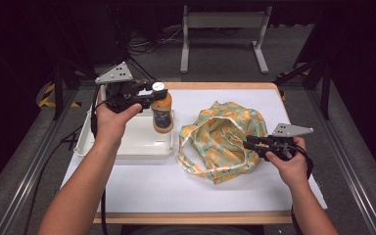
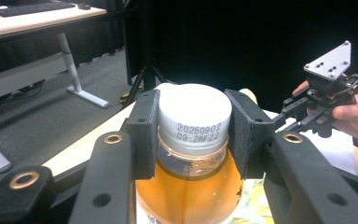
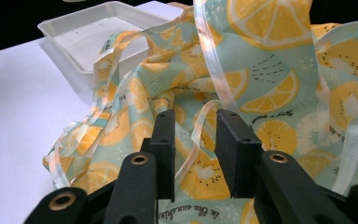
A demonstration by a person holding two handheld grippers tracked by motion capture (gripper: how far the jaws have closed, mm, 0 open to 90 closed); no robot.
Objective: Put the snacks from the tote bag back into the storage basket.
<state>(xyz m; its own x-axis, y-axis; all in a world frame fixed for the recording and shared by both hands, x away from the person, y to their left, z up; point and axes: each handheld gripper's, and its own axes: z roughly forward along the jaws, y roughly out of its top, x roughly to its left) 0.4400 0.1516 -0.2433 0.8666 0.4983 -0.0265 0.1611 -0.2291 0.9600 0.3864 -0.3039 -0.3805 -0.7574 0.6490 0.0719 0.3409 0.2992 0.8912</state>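
A bottle (image 1: 162, 115) of orange liquid with a white cap (image 2: 193, 116) hangs upright just over the white tray (image 1: 127, 147). My left gripper (image 1: 157, 93) is shut on it, its pads (image 2: 144, 130) pressing both sides of the cap. A cloth bag (image 1: 220, 137) printed with citrus slices lies crumpled to the right of the tray. At its right edge, my right gripper (image 1: 247, 143) points left into the fabric. In the right gripper view its jaws stand a little apart, and a pale strap (image 3: 199, 133) of the bag runs loosely through the gap.
The tray (image 3: 88, 42) lies on a white sheet (image 1: 176, 186) that covers the wooden table. Bare sheet runs along the front and the far right. Beyond the table's far edge are a dark floor with cables and a grey stand (image 1: 223, 29).
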